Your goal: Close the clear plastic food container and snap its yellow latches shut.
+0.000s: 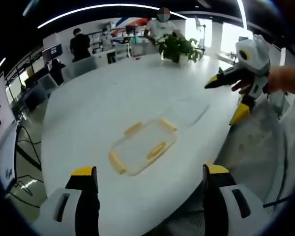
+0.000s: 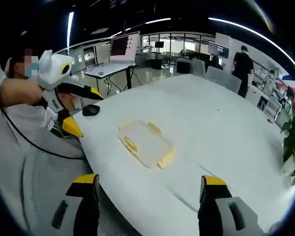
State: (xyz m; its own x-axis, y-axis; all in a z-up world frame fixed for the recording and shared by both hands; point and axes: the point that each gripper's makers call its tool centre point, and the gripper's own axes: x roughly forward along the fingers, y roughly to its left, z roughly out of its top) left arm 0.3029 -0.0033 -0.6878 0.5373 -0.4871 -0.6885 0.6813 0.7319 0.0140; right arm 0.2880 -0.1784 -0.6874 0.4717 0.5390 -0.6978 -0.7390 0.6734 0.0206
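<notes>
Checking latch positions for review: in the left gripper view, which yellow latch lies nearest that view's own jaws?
The latch at the container's lower-left short end; the other three lie farther up the table.

Both views look down from above the desk [image 1: 113, 98] edge toward the container [image 1: 142, 146], each from a moderate distance on opposite sides of it. They share the container [image 2: 145, 143], and each catches the other's tongs.

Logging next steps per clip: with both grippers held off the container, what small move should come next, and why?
Probably bring the right gripper down toward the container on the white table. Both grippers are open and away from it, the left gripper also held above the table. The yellow latches look splayed outward, so nothing seems snapped yet.
</notes>
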